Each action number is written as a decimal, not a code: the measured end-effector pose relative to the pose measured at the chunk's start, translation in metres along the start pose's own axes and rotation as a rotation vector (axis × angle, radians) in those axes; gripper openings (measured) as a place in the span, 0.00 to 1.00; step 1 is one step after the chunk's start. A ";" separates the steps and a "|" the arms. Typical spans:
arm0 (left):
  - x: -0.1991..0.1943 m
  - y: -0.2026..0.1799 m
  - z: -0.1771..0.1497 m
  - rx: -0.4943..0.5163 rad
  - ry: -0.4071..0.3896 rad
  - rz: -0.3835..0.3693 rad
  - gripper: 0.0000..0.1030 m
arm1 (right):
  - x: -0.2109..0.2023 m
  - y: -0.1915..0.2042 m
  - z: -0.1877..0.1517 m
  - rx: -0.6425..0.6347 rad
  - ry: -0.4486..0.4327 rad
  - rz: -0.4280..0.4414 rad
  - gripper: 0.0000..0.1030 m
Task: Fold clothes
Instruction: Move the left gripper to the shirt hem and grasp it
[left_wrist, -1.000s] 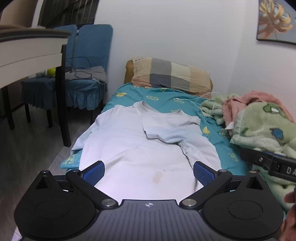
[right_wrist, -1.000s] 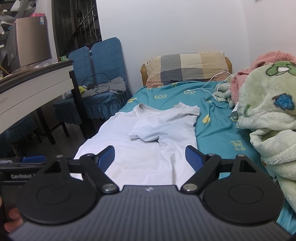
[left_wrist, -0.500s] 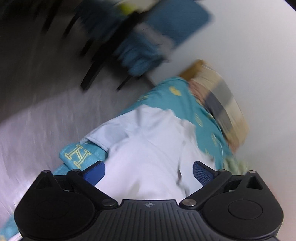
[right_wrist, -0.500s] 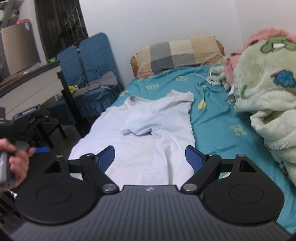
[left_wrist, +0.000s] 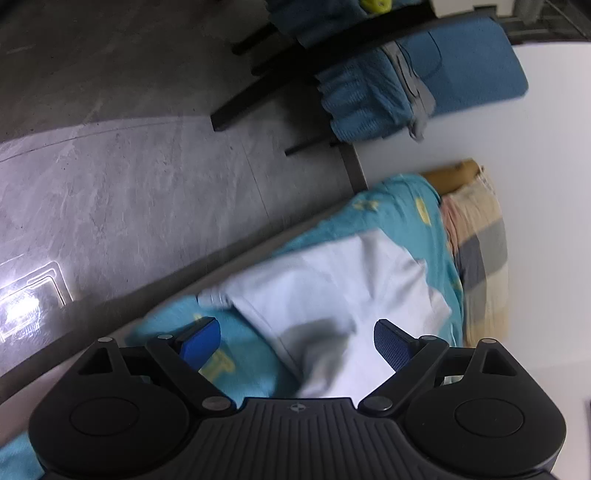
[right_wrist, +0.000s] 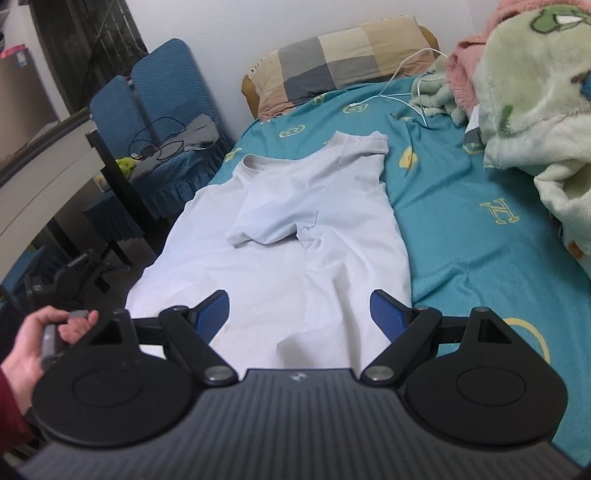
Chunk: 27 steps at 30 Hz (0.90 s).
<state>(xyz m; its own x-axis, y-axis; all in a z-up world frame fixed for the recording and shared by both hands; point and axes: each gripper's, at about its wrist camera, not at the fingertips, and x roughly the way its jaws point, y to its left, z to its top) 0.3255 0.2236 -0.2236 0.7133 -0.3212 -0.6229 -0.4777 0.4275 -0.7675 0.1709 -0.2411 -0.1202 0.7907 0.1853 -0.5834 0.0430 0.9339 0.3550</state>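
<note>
White shirt (right_wrist: 280, 236) lies flat ahead of the spread right tool (right_wrist: 299, 314).

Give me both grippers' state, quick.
Left gripper: open, empty, over the white T-shirt at the bed edge.
Right gripper: open, empty, above the shirt's hem.
</note>
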 end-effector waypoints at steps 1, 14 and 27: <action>0.004 0.001 0.001 -0.011 -0.012 0.006 0.89 | 0.001 -0.001 0.000 0.004 0.003 -0.004 0.82; 0.041 -0.006 0.020 0.046 -0.090 0.069 0.22 | 0.007 -0.004 -0.002 0.007 0.013 -0.023 0.82; -0.014 -0.183 -0.057 0.892 -0.406 0.216 0.13 | -0.006 -0.012 0.006 0.065 -0.034 -0.005 0.82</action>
<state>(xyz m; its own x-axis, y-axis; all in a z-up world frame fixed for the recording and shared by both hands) 0.3735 0.1021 -0.0829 0.8572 0.0792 -0.5089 -0.1767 0.9734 -0.1462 0.1689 -0.2552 -0.1164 0.8107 0.1687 -0.5607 0.0859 0.9130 0.3989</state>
